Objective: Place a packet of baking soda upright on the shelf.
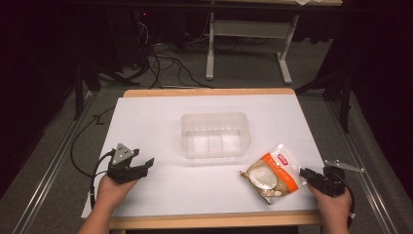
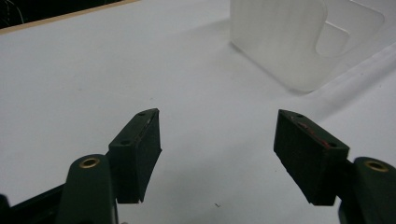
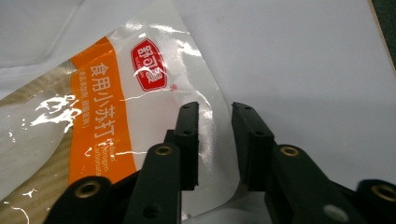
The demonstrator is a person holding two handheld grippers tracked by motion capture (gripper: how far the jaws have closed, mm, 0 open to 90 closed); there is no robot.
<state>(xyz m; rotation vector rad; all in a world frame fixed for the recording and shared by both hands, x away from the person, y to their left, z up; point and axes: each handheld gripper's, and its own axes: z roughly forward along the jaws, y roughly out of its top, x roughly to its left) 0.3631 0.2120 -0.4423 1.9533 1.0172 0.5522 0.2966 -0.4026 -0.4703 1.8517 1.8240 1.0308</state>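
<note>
Glossy orange-white pouch (image 3: 116,116) edge between right gripper (image 3: 215,108) jaws, ribbed translucent tub (image 1: 215,135)

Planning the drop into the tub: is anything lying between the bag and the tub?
Nothing visible: bare white table lies between the bag, at the right gripper, and the empty tub.
</note>
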